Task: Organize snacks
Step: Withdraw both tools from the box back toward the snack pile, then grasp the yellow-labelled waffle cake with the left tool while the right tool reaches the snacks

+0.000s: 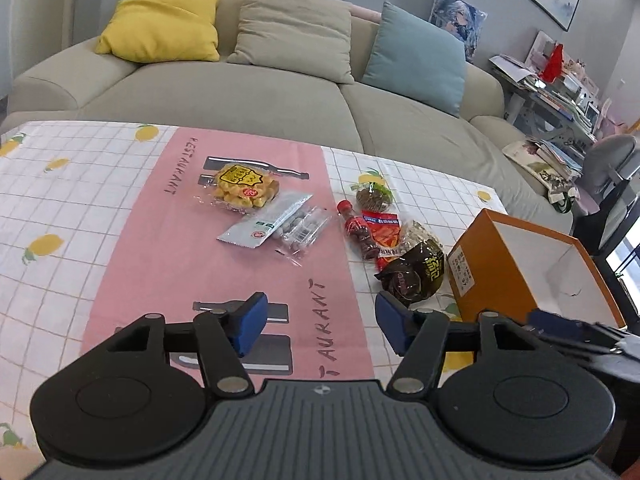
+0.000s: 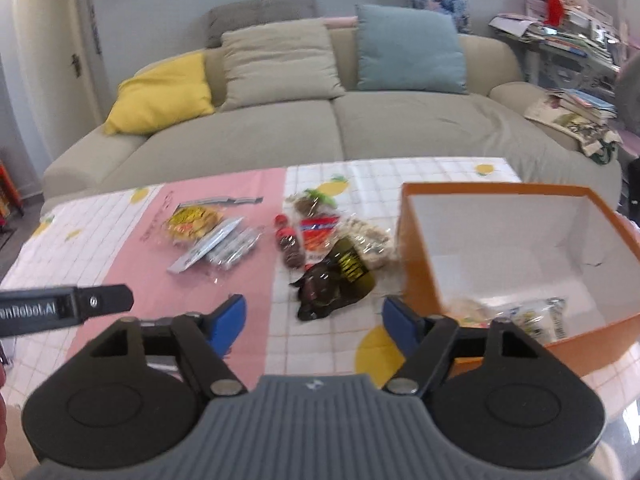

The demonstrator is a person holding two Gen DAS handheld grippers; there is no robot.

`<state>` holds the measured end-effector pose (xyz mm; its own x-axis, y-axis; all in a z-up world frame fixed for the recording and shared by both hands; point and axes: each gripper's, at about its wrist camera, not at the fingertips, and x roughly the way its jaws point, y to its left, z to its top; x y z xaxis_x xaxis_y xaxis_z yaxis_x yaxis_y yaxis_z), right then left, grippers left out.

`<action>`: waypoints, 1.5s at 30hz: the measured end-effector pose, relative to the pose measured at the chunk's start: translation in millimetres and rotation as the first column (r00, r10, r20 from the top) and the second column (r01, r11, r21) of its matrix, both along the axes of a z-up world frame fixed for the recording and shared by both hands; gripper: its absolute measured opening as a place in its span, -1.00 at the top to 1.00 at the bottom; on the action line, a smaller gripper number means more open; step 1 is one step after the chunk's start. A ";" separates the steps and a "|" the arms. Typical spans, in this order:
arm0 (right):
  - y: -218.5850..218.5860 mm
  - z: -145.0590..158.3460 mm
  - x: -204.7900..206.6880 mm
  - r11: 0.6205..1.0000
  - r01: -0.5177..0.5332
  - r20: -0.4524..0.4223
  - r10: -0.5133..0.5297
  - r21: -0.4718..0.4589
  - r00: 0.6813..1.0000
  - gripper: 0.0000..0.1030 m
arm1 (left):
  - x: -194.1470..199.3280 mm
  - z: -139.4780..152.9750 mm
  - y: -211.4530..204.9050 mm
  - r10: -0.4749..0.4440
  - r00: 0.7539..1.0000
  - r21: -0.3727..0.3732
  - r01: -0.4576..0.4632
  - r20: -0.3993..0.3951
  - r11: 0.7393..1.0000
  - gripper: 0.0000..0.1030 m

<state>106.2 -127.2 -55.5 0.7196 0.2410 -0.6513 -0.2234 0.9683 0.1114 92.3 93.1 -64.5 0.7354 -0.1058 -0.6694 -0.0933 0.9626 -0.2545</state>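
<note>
Left tongs (image 1: 318, 326) and right tongs (image 2: 313, 322) both gape, grasping nothing, above the worktop (image 1: 160, 272). Snack packets lie beside the orange box (image 2: 420, 264), among them a dark packet (image 2: 336, 284).

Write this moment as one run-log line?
left gripper: open, empty | right gripper: open, empty | orange box: some snacks inside | dark packet: on table

Both wrist views over snack table (image 1: 60, 208)

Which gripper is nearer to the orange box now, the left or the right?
Right. The right gripper has one finger at the orange box; the left gripper hovers further away, over the pink mat.
</note>
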 end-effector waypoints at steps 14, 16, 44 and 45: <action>31.2 -48.6 58.0 0.996 -0.037 -0.051 0.033 -0.082 0.998 -0.13 | 52.2 -38.0 4.9 -0.042 0.998 0.099 0.047 -0.057 0.994 -0.39; 33.1 -53.6 69.8 0.996 -0.026 -0.058 0.021 -0.083 0.998 -0.16 | 63.1 -42.5 6.8 -0.050 0.997 0.115 0.057 -0.066 0.992 -0.39; 96.0 -79.0 286.1 0.991 -0.072 -0.086 0.062 -0.114 0.994 -0.49 | 238.9 -88.4 66.5 -0.092 0.988 0.258 0.122 -0.127 0.958 -0.87; 95.7 -83.1 289.7 0.991 -0.075 -0.101 0.064 -0.108 0.993 -0.42 | 240.5 -92.1 66.0 -0.082 0.988 0.275 0.117 -0.134 0.954 -0.88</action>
<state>395.9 -31.5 -138.6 0.6355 0.2096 -0.7431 -0.2836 0.9585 0.0279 332.9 159.0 -156.6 0.6431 0.0313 -0.7652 -0.0066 0.9994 0.0354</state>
